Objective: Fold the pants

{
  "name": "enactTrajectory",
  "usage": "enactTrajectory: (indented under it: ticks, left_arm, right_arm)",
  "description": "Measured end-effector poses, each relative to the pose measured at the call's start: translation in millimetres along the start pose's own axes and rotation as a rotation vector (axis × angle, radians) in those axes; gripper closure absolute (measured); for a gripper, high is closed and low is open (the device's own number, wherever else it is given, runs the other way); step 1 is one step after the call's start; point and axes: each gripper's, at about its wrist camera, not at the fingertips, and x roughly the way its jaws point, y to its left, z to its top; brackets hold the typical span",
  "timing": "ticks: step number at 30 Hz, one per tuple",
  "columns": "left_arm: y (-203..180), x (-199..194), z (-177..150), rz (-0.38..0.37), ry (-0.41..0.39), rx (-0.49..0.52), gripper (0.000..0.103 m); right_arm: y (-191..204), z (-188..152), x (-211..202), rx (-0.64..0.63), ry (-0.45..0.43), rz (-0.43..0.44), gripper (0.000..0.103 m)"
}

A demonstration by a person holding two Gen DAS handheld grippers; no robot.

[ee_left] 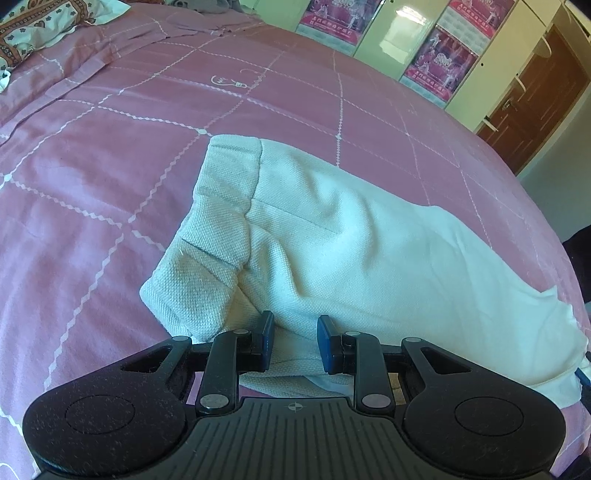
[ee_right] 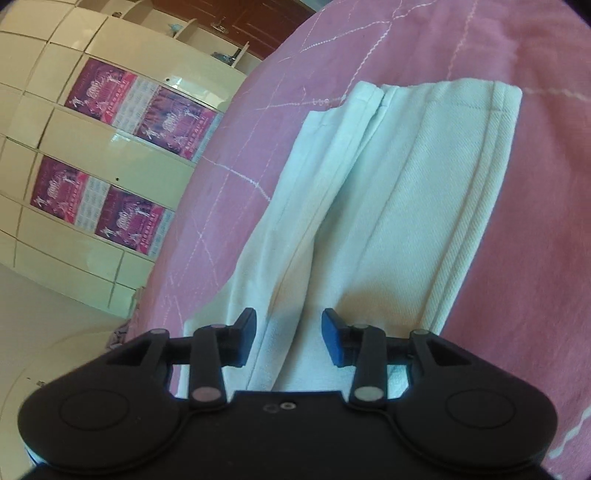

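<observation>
White pants (ee_left: 332, 240) lie folded lengthwise on a pink bedspread (ee_left: 110, 147). Their waistband (ee_left: 221, 206) points away to the left in the left wrist view. My left gripper (ee_left: 295, 339) is at the near edge of the pants, with its blue pads closed on a bunched fold of the white cloth. In the right wrist view the two legs (ee_right: 388, 203) run away from me side by side, hems (ee_right: 424, 96) at the far end. My right gripper (ee_right: 290, 332) hovers over the near part of the legs, jaws apart, and the cloth lies flat beneath them, not pinched.
A patterned pillow (ee_left: 37, 26) sits at the bed's far left corner. Cream wardrobe doors with pink posters (ee_right: 92, 147) stand beyond the bed edge, and a brown door (ee_left: 535, 92) is at the right. The bedspread (ee_right: 517, 258) stretches wide around the pants.
</observation>
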Motion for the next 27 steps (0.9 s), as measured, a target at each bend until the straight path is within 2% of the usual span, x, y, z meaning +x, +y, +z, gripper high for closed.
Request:
enactTrajectory:
  ticks: [2,3,4,7,8,9,11,13,15,16,18,19,20,22,24,27]
  left_arm:
    - [0,0,1,0.0,0.004,0.005,0.077]
    - [0,1,1,-0.001,0.006,0.006,0.077]
    - [1,1,2,-0.002,0.006,0.004,0.077]
    - [3,1,1,-0.01,0.0,-0.01,0.077]
    - [4,1,0,-0.014,-0.002,-0.016,0.077]
    - [6,1,0,-0.018,-0.003,-0.024,0.077]
    - [7,1,-1,-0.023,-0.001,-0.028,0.077]
    - [6,2,0,-0.022,0.0,-0.024,0.077]
    - [6,2,-1,-0.023,-0.002,-0.021,0.077]
    - [6,2,-1,-0.025,-0.005,-0.022,0.077]
    - [8,2,-3,-0.03,-0.01,-0.023,0.077]
    - [9,2,-3,-0.033,-0.011,-0.023,0.077]
    - [10,1,-4,-0.037,-0.012,-0.026,0.077]
    - [11,1,-4,-0.04,-0.009,-0.031,0.077]
    - [11,1,-3,-0.039,-0.008,-0.032,0.077]
    - [10,1,-4,-0.037,-0.011,-0.034,0.077]
  right_arm:
    - [-6,2,0,0.022,-0.033,0.041,0.064]
    - [-7,5,2,0.031,-0.042,0.068,0.067]
    - [-6,9,6,0.023,-0.043,0.065,0.069]
    - [-2,22,27,-0.005,-0.015,0.001,0.084]
    - [-1,26,33,-0.014,-0.011,-0.015,0.098]
    - [4,29,35,-0.035,-0.006,-0.058,0.099]
    - [26,29,31,-0.136,-0.012,-0.119,0.099]
    - [69,21,7,-0.341,-0.105,-0.088,0.099]
    - [90,14,-18,-0.426,-0.167,-0.033,0.099]
    - [93,12,-28,-0.448,-0.17,-0.062,0.1]
    - [74,12,-26,-0.434,-0.099,-0.194,0.099]
    - [50,15,-10,-0.385,0.005,-0.287,0.099]
    - [27,17,1,-0.324,0.1,-0.309,0.101]
    - [6,24,-8,-0.22,0.086,-0.208,0.1]
    - [-3,29,-22,-0.14,0.018,-0.147,0.082]
    - [-23,40,-34,-0.032,-0.059,-0.056,0.079]
